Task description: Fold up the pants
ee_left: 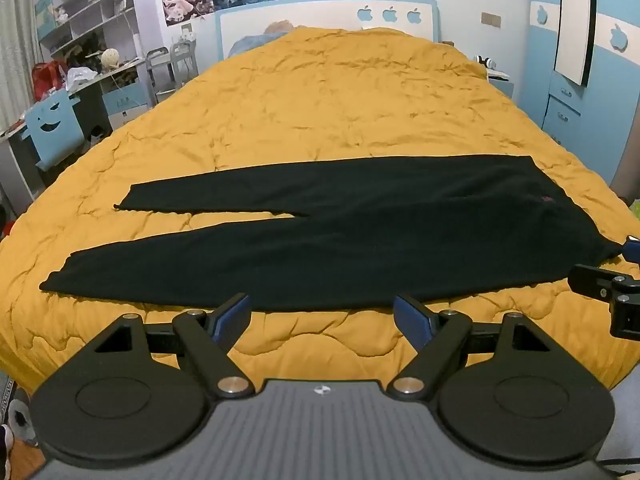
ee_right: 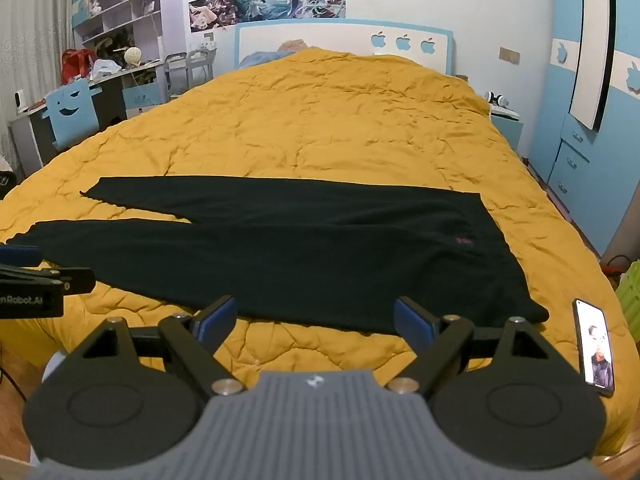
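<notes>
Black pants (ee_left: 340,232) lie spread flat across a mustard quilt (ee_left: 320,112), waistband to the right and both legs running left, split apart at the crotch. In the right wrist view the pants (ee_right: 300,248) show a small pink mark near the waist. My left gripper (ee_left: 322,312) hovers open just short of the near leg's edge, nothing between its blue pads. My right gripper (ee_right: 316,314) is open too, near the hip edge of the pants, also empty. Part of the right gripper (ee_left: 616,280) shows at the left wrist view's right edge by the waistband corner.
A phone (ee_right: 596,354) lies face up on the quilt (ee_right: 320,120) at the near right corner. A desk with a blue chair (ee_left: 52,128) and shelves stands left of the bed. Blue wardrobes (ee_right: 580,152) line the right wall. The headboard (ee_right: 344,40) is at the far end.
</notes>
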Available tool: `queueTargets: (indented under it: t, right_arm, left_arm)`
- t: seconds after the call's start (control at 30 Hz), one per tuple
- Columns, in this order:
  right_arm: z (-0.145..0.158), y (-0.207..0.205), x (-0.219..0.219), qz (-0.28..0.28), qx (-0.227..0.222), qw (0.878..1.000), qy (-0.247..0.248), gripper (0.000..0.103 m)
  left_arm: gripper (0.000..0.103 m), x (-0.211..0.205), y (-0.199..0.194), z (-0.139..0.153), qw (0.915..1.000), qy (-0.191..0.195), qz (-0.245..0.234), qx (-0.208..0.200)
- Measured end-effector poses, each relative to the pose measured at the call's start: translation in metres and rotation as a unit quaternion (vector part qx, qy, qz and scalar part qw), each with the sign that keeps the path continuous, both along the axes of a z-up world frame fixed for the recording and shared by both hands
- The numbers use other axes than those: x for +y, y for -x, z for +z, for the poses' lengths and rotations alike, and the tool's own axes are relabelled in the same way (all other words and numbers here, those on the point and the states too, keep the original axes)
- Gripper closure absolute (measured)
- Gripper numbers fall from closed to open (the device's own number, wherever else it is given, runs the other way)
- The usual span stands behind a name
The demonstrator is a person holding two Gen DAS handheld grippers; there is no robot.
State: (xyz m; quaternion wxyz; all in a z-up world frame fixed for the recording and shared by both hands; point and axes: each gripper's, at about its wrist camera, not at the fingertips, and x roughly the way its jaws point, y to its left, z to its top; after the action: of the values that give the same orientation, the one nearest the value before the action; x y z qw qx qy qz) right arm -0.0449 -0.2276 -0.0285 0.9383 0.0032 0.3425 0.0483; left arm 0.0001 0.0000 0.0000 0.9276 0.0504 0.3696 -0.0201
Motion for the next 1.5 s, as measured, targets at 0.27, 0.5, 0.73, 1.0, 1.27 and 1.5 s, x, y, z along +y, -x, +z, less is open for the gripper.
queueTargets:
  t: [0.27, 0.5, 0.73, 1.0, 1.27, 1.5]
  right_arm:
    - [0.0, -0.002, 0.002, 0.001, 0.002, 1.0, 0.006, 0.021]
    - [-0.004, -0.004, 0.004, 0.002, 0.006, 1.0, 0.006, 0.021]
    - [-0.004, -0.007, 0.005, 0.004, 0.009, 1.0, 0.006, 0.021]
    - [-0.004, -0.009, 0.004, 0.005, 0.012, 1.0, 0.007, 0.021]
    - [-0.005, -0.01, 0.005, 0.008, 0.014, 1.0, 0.009, 0.021]
    - [-0.004, -0.01, 0.005, 0.01, 0.015, 1.0, 0.011, 0.021]
  left_arm:
    - [0.008, 0.0, 0.0, 0.0, 1.0, 0.0, -0.001, 0.002]
    - [0.008, 0.0, 0.0, 0.0, 1.0, 0.001, 0.0, 0.003]
    - [0.008, 0.0, 0.0, 0.0, 1.0, 0.001, 0.002, 0.005]
    - [0.008, 0.006, 0.001, -0.01, 0.9999, 0.002, 0.003, 0.011]
    - [0.008, 0.003, -0.005, -0.006, 0.9999, 0.003, 0.006, 0.014]
    - [0.008, 0.004, -0.005, -0.006, 0.9998, 0.005, 0.007, 0.016]
